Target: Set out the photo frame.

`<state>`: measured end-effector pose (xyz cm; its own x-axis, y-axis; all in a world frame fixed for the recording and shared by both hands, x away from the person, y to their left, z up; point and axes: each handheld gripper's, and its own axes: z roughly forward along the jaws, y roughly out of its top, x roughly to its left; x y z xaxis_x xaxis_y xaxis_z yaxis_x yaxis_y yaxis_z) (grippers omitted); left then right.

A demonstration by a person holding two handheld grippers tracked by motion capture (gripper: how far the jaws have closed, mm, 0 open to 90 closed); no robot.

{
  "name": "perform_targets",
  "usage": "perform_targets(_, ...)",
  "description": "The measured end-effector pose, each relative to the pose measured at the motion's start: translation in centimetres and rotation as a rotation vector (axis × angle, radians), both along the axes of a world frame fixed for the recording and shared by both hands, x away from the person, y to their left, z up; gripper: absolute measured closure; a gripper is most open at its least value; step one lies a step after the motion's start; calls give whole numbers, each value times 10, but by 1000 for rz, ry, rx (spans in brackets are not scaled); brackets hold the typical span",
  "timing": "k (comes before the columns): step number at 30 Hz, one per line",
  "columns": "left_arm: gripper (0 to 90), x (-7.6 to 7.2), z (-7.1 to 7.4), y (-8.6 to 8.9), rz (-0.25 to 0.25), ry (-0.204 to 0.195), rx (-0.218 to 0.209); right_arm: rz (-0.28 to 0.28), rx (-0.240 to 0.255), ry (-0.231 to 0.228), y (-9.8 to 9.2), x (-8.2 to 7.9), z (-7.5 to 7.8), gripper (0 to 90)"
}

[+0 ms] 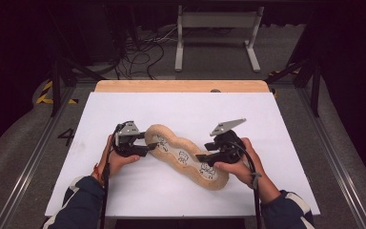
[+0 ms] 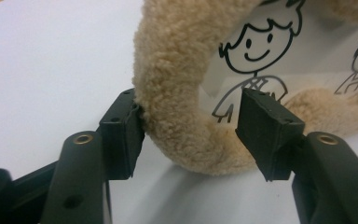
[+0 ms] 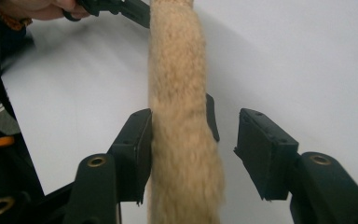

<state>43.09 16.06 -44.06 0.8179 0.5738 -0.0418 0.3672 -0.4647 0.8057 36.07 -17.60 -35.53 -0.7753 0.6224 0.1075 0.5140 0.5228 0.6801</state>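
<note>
A peanut-shaped tan plush piece (image 1: 172, 159) with a fuzzy rim and a white inner panel of cartoon figures lies slantwise on the white board (image 1: 124, 191). My left gripper (image 1: 151, 145) is at its near-left end. In the left gripper view the left gripper (image 2: 191, 135) is open and straddles the fuzzy rim (image 2: 177, 70): one jaw touches the outside, the other hangs over the drawn figure (image 2: 251, 56). My right gripper (image 1: 201, 157) is at the piece's right end. In the right gripper view it (image 3: 196, 154) is open around the rim (image 3: 179, 93), with one jaw against the plush and the other apart.
The white board lies on a wooden tabletop whose back edge (image 1: 181, 86) shows. On the floor beyond stand a grey metal frame (image 1: 217, 28) and loose cables (image 1: 138, 52). The other hand (image 3: 32, 7) and its gripper (image 3: 121, 7) show far off in the right gripper view.
</note>
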Motion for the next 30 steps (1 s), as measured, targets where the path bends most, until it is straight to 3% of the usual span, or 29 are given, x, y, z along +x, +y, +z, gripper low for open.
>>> perform_targets(3,416,2,-4,-5,-8,10,35,-33,42,-52,-13,-16,-7,426)
perform_targets(5,437,1,-3,-6,1,-20,57,-53,45,-87,-20,-27,-13,399)
perform_targets(7,503,2,-4,-3,6,-22,33,-97,110,-108,-30,-38,-24,397)
perform_targets(10,550,3,-5,1,6,-10,12,-127,117,-132,-37,-45,-35,403)
perform_targets(11,582,3,-4,2,5,-14,18,-143,159,-124,-43,-51,-42,425)
perform_targets(16,584,1,-3,0,9,-26,34,-181,172,-152,-45,-60,-45,484)
perform_targets(17,589,1,-4,0,6,-24,29,-182,177,-180,-43,-65,-46,545)
perform_targets(19,595,2,-4,1,3,-19,24,-184,195,-188,-42,-68,-49,613)
perform_targets(28,599,-2,-4,1,15,-22,33,-239,192,-256,-37,-79,-54,621)
perform_targets(30,600,-2,-4,2,19,-21,29,-234,185,-251,-38,-77,-54,622)
